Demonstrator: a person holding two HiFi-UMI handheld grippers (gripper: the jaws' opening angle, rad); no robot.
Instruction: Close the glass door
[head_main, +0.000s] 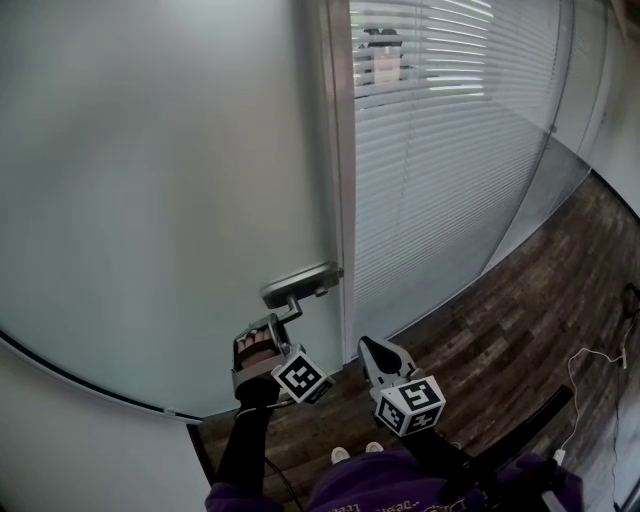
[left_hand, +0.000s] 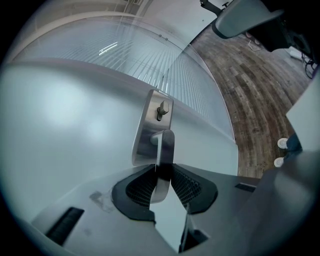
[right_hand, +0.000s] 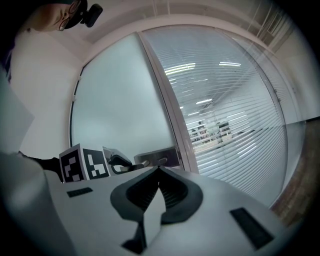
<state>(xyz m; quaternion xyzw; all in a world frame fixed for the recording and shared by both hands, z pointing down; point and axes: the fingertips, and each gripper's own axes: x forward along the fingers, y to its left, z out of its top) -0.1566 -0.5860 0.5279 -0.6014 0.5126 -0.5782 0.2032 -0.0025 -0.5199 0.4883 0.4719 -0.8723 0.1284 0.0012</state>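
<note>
The frosted glass door (head_main: 150, 200) fills the left of the head view, its edge close against the metal frame post (head_main: 340, 160). A steel lever handle (head_main: 291, 306) juts from its plate (head_main: 300, 283) near that edge. My left gripper (head_main: 268, 335) is shut on the lever. In the left gripper view the black pads (left_hand: 141, 186) press both sides of the lever (left_hand: 163, 147), below the lock plate (left_hand: 156, 117). My right gripper (head_main: 376, 352) hovers to the right of the handle, shut with nothing in it; its tips (right_hand: 159, 170) meet in front of the handle plate (right_hand: 159, 158).
A glass partition with white blinds (head_main: 440, 150) runs right of the frame. Dark wood flooring (head_main: 520, 310) lies below it. A white cable (head_main: 592, 360) trails at the far right. My shoes (head_main: 355, 453) show near the bottom, close to the door's foot.
</note>
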